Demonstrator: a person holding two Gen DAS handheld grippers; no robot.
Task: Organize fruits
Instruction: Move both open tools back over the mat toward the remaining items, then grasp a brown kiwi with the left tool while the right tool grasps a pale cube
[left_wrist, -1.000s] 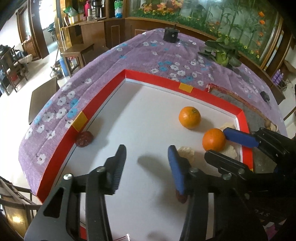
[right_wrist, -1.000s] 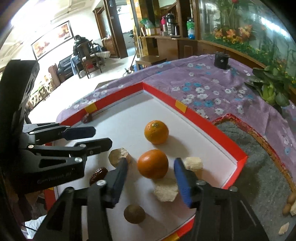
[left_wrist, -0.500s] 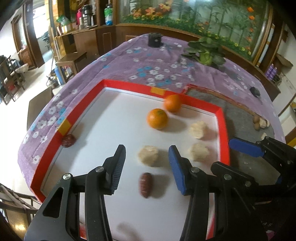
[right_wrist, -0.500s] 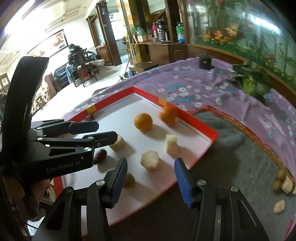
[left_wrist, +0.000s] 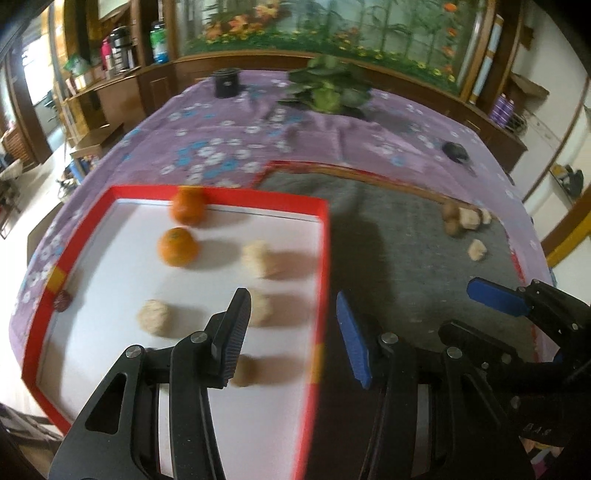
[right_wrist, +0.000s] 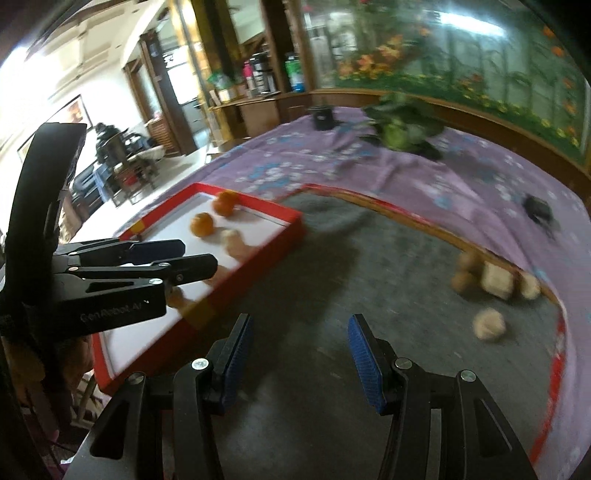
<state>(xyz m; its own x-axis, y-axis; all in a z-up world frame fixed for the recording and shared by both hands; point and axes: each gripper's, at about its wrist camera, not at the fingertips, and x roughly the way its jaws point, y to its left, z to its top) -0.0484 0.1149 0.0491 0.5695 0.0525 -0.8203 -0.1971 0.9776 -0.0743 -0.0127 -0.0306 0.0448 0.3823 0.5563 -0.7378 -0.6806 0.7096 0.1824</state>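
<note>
- Fingers of the right gripper (right_wrist: 300, 356): spread apart, nothing held between them; they are directed over the grey mat (right_wrist: 354, 295), a placement judged to suit a reach toward the loose pieces lying there.
- Fingers of the left gripper (left_wrist: 291, 334): likewise parted and empty, poised above the right edge of the red-rimmed tray (left_wrist: 324, 258).
- Tray contents: two oranges (left_wrist: 177, 246) are seen at the far end, one against the far rim; several pale lumps (left_wrist: 258, 258) of an unidentified fruit are set in loose rows nearer the grippers. The grouping by kind is judged deliberate.
- A dark red fruit (left_wrist: 62, 301) is lodged against the left rim.
- Unsorted pieces (right_wrist: 489, 324): pale and brown lumps are clustered near the mat's far right border, well apart from the tray.
- Orientation: the fruits are roundish and blurred; no long axis can be told. The tray's long axis runs away from the grippers.
</note>
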